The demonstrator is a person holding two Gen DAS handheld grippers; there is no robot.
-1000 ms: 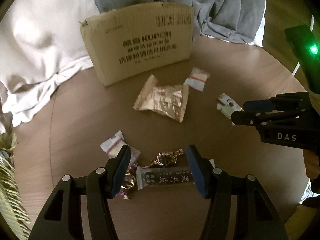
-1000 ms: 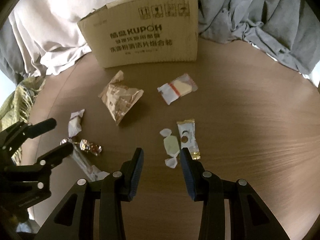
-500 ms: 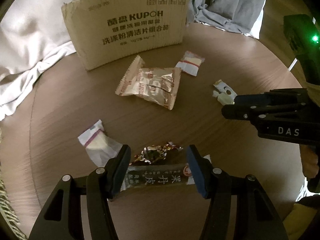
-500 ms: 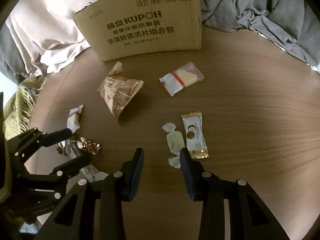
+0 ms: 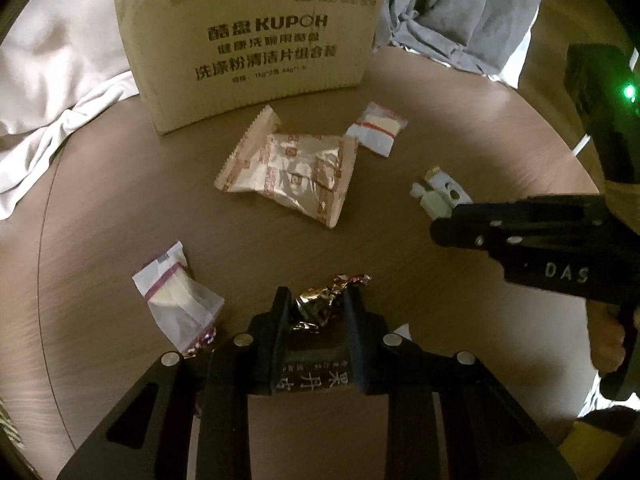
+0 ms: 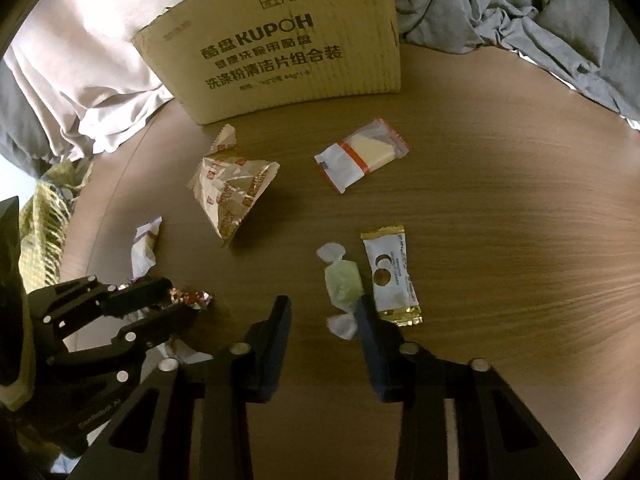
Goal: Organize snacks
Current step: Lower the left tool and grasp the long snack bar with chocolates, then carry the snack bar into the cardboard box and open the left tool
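My left gripper [image 5: 316,304] has closed in on a shiny foil-wrapped candy [image 5: 320,304], with a dark snack bar [image 5: 314,376] lying under its jaws. It also shows in the right wrist view [image 6: 172,304]. My right gripper [image 6: 324,316] is open and empty just above the round wooden table [image 6: 500,200], beside a pale green candy [image 6: 342,284] and a white-and-gold packet [image 6: 392,276]. A cardboard box [image 5: 252,44] stands at the back. A crinkled foil bag [image 5: 292,172] lies mid-table.
A white packet with a red stripe [image 6: 360,156] lies right of the foil bag. A clear packet with a purple stripe [image 5: 176,296] lies left of my left gripper. Grey and white cloth [image 6: 520,12] is piled behind the box.
My left gripper has narrowed from wide open to closed around the foil candy and moved forward. The right gripper has crept forward toward the green candy, still open.
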